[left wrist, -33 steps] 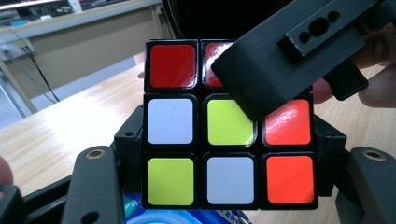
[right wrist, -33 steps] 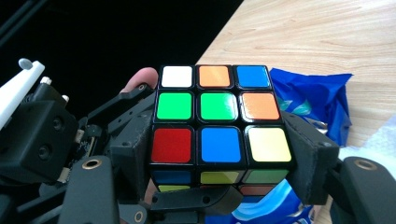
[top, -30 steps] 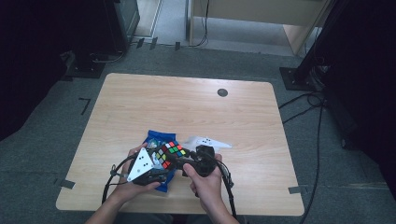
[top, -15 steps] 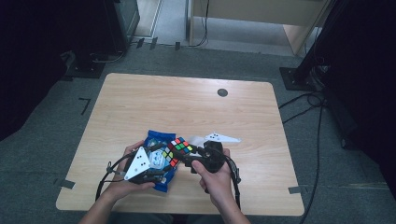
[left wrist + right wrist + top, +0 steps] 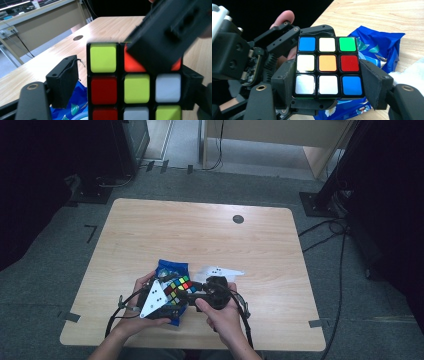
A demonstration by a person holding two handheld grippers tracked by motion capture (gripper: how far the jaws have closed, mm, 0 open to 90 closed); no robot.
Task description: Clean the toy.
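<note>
Over the near edge of the wooden table (image 5: 210,230), the person holds a scrambled puzzle cube (image 5: 178,287) between both grippers, just above a crumpled blue snack bag (image 5: 170,268).

The right gripper (image 5: 328,86) is clamped on the cube: in the right gripper view its two black pads sit flush against the cube's lower side rows, with the white, orange and blue face turned toward the camera.

The left gripper (image 5: 125,82) has just been opening its jaws, with the cube between them. In the left gripper view the left pad (image 5: 62,85) stands clear of the cube's yellow-and-red column; the far jaw seems to sit right at the cube's edge, though it is too tucked away to judge contact.

A white scrap of wrapper (image 5: 220,270) lies on the table just beyond the right hand (image 5: 222,312).
</note>
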